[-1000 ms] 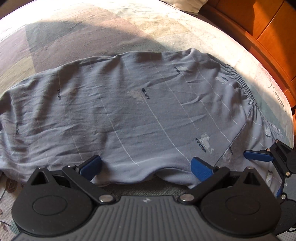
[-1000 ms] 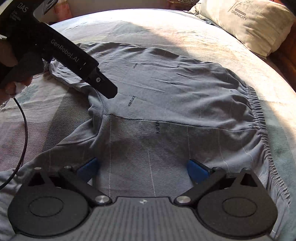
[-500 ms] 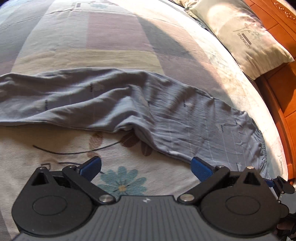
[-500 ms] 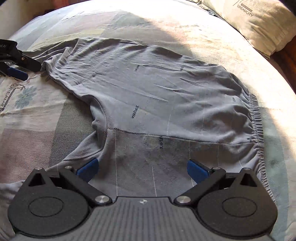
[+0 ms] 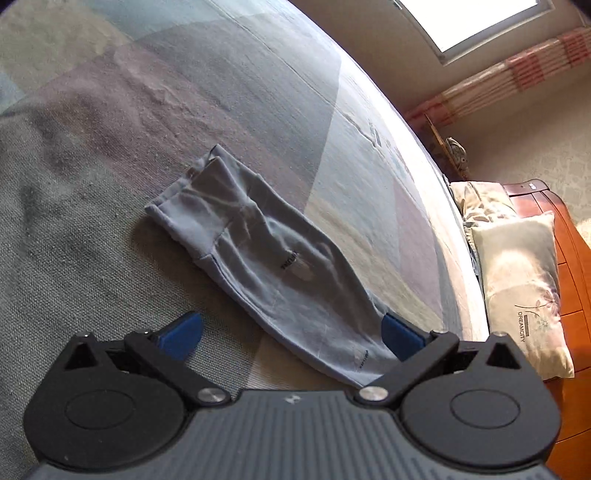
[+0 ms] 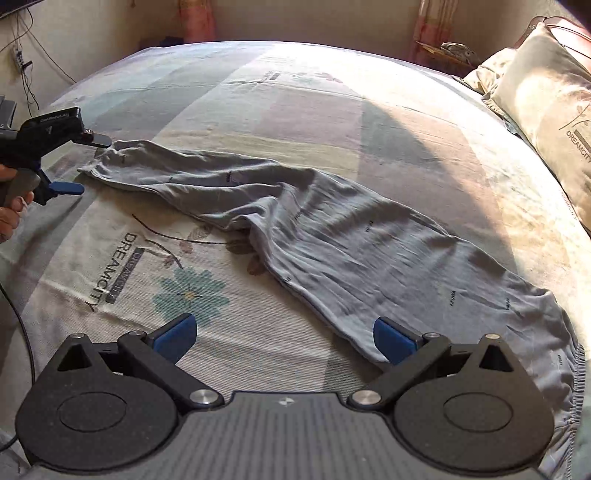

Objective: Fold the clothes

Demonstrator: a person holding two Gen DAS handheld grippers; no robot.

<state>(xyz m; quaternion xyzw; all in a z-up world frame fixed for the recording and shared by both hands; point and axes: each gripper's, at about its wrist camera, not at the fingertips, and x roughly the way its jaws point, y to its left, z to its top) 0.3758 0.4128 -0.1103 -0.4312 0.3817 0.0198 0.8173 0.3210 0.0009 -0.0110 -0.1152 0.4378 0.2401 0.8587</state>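
Claws both wide, gripping nothing: left claw by the grey trousers' far-left cuffs, right claw at the near waistband, likely spanning the legs-together length on the bed for a fold.

Under me I see the bed, its patchwork sheet printed with a blue flower and the word DREAMCITY. A cream pillow with the same word lies at the head, against the orange wooden headboard. Behind the bed hangs a pink striped curtain below a bright window. Cables trail down the far wall.
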